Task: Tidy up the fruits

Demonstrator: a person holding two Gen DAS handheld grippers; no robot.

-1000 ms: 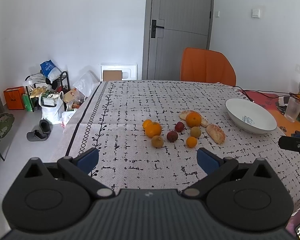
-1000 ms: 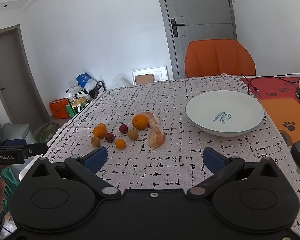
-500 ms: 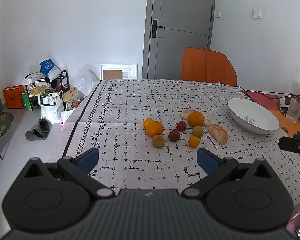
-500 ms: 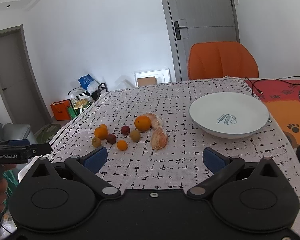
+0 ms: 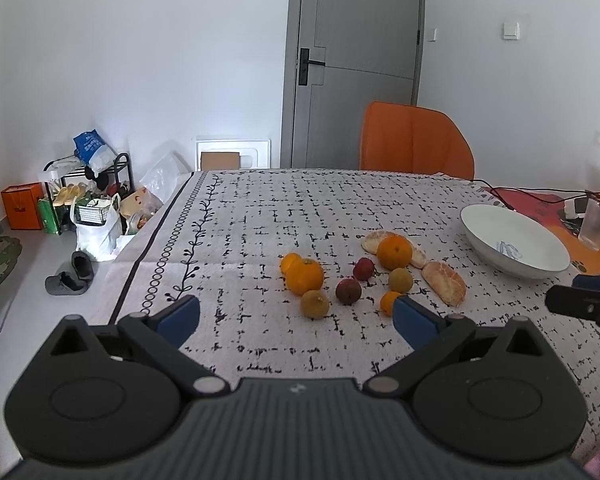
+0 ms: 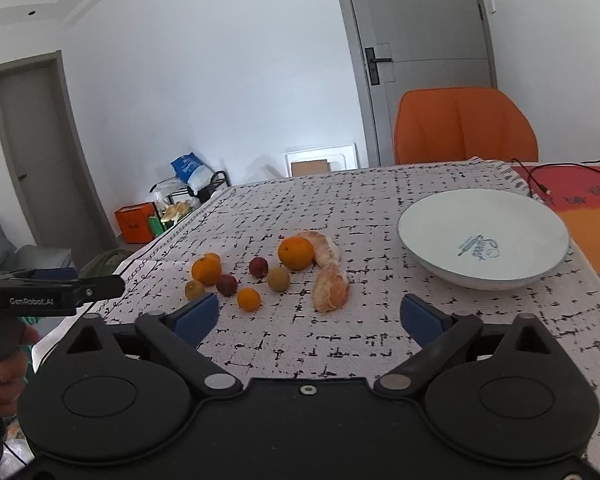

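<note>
Several fruits lie in a loose group mid-table on the black-and-white tablecloth (image 5: pixel 260 216): a large orange (image 5: pixel 394 252) (image 6: pixel 296 253), another orange (image 5: pixel 305 276), small dark red fruits (image 5: pixel 348 291), greenish ones (image 5: pixel 400 280) and a small orange (image 6: pixel 248 299). Two peeled citrus pieces (image 6: pixel 332 292) lie beside them. To their right stands a white bowl (image 5: pixel 500 256) (image 6: pixel 440 232) with nothing in it. My left gripper (image 5: pixel 296 316) hangs open just short of the fruits. My right gripper (image 6: pixel 309 316) is closing with nothing between its jaws, just short of the peeled piece.
An orange chair (image 5: pixel 416 140) stands at the table's far side before a grey door (image 5: pixel 356 60). A glass (image 5: pixel 596 226), a black cable (image 6: pixel 540 184) and a red mat (image 6: pixel 580 196) are at the right. Bags and shoes (image 5: pixel 84 216) crowd the floor at left.
Both grippers have come forward and slightly down toward the fruit group, which now looks nearer. The right gripper's jaws stand a little narrower than before.
</note>
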